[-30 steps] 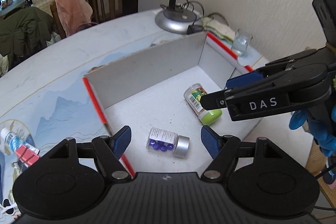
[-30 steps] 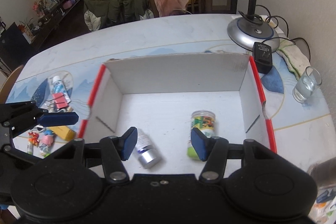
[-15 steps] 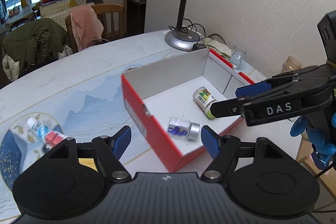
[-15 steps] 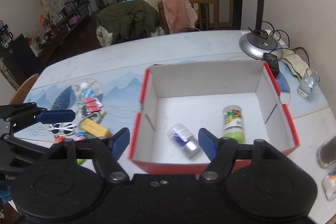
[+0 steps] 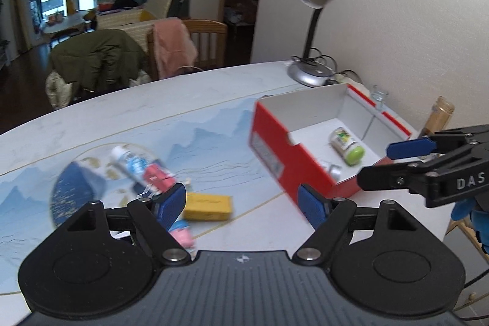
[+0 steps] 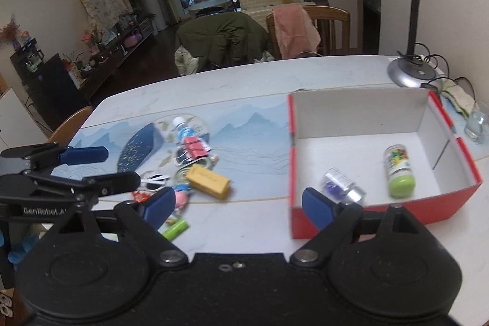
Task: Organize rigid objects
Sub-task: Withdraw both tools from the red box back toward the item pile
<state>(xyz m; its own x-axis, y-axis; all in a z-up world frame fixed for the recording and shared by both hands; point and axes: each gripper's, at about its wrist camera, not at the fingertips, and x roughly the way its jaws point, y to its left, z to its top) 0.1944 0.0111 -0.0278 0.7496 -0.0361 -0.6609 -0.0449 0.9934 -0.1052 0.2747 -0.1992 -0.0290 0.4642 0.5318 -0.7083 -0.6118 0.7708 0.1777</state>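
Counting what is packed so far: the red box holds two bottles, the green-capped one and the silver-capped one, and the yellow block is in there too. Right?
Not quite. The red box does hold the green-capped bottle and the silver-capped bottle, but the yellow block lies outside it on the table, as the right wrist view shows.

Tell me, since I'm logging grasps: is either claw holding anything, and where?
Nothing is held. The left claw and right claw are both open and empty.
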